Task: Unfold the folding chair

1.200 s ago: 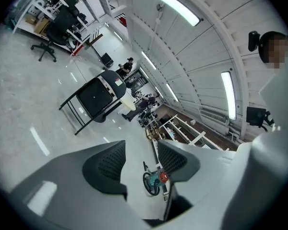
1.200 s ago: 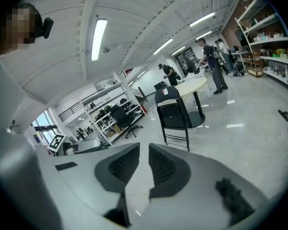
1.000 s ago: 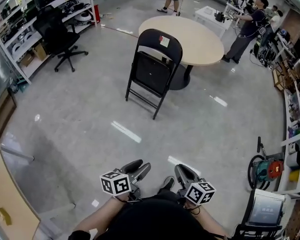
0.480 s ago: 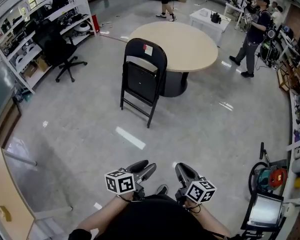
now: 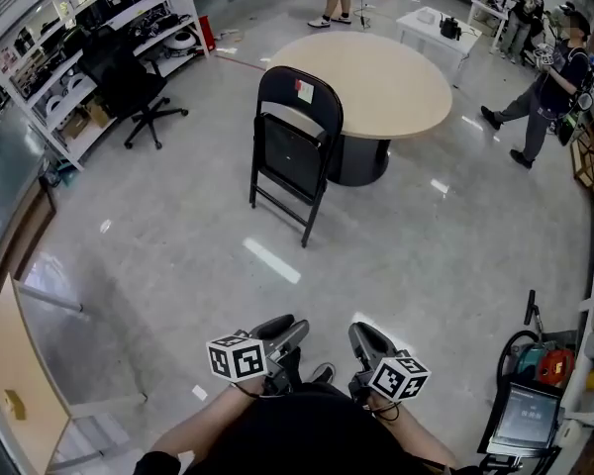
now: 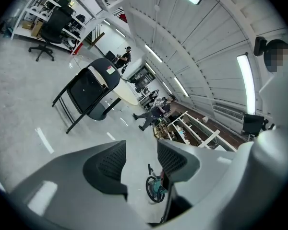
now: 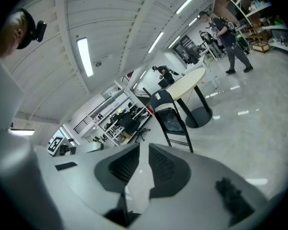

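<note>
The black folding chair (image 5: 295, 146) stands on the grey floor with its seat tipped up against the back, right beside the round table (image 5: 376, 77). It is also seen in the left gripper view (image 6: 89, 90) and the right gripper view (image 7: 170, 116). Both grippers are low in front of my body, far from the chair. My left gripper (image 5: 287, 332) (image 6: 140, 152) is open with nothing between its pads. My right gripper (image 5: 361, 336) (image 7: 143, 157) is shut and holds nothing.
A black office chair (image 5: 129, 77) and white shelves (image 5: 69, 57) stand at the far left. A small white table (image 5: 431, 28) and people (image 5: 559, 77) are at the back right. A machine with a hose (image 5: 535, 339) sits at the right. A wooden panel (image 5: 10, 364) lies at the near left.
Both grippers travelled with me across the floor while staying low before my body. The chair kept its place by the table. The person at the right walked farther right.
</note>
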